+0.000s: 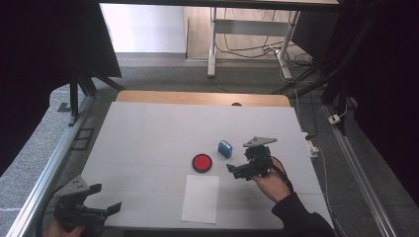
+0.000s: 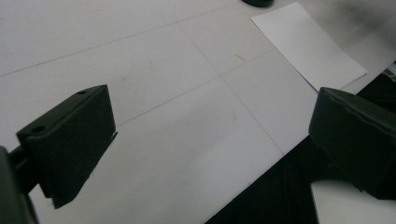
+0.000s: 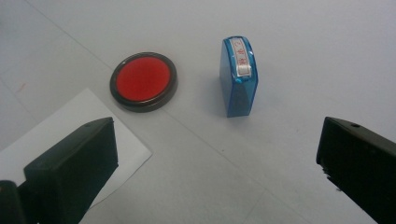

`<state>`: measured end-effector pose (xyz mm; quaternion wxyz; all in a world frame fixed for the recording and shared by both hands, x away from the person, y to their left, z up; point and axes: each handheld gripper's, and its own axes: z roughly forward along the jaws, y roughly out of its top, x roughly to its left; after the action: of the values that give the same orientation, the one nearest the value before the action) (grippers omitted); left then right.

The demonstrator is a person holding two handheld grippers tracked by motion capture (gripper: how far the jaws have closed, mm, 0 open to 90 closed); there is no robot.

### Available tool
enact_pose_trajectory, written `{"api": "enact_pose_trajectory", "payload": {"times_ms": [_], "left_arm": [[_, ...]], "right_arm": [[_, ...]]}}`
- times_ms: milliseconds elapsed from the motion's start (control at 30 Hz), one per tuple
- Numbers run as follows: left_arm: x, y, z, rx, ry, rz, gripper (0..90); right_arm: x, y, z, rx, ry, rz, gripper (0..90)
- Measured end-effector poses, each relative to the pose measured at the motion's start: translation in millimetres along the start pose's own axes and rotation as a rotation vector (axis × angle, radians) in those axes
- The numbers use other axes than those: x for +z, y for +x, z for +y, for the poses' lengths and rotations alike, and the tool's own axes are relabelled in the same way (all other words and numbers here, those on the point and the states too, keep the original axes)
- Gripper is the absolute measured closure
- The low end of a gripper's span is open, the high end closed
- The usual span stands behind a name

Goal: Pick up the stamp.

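- Blue stamp (image 3: 238, 77) stands narrow, upper middle of frame; my right gripper (image 3: 219, 163), fingers spread and empty, could tip it.
- Left gripper (image 1: 94, 200) released, lower left.
- Ink pad (image 3: 143, 80) nearby might get nudged.

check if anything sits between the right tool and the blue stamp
Nothing visible does. The right tool is open, and only bare table lies between it and the blue stamp; the red ink pad sits aside.

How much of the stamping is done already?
Hardly any. The sheet of paper looks blank, and the red ink pad lies open. The right gripper, open, is near the blue stamp, which stands untouched. The left gripper waits open. Grabbing, inking and stamping remain.
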<state>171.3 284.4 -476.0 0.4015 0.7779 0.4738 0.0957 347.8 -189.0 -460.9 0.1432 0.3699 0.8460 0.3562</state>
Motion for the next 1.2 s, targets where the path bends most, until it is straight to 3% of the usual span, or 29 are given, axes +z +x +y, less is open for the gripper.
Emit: {"api": "enact_pose_trajectory", "payload": {"times_ms": [367, 933, 1200], "left_arm": [[0.0, 0.3, -0.1, -0.001, -0.001, -0.002, 0.7], [-0.5, 1.4, -0.4, -0.009, -0.006, -0.010, 0.7], [-0.4, 1.3, -0.4, -0.008, -0.005, -0.011, 0.7]], "right_arm": [[24.3, -9.3, 14.8, -0.018, 0.062, 0.002, 0.0], [63.6, -13.8, 31.0, -0.054, 0.110, -0.018, 0.0], [71.8, -16.6, 34.4, -0.067, 0.121, -0.031, 0.0]]}}
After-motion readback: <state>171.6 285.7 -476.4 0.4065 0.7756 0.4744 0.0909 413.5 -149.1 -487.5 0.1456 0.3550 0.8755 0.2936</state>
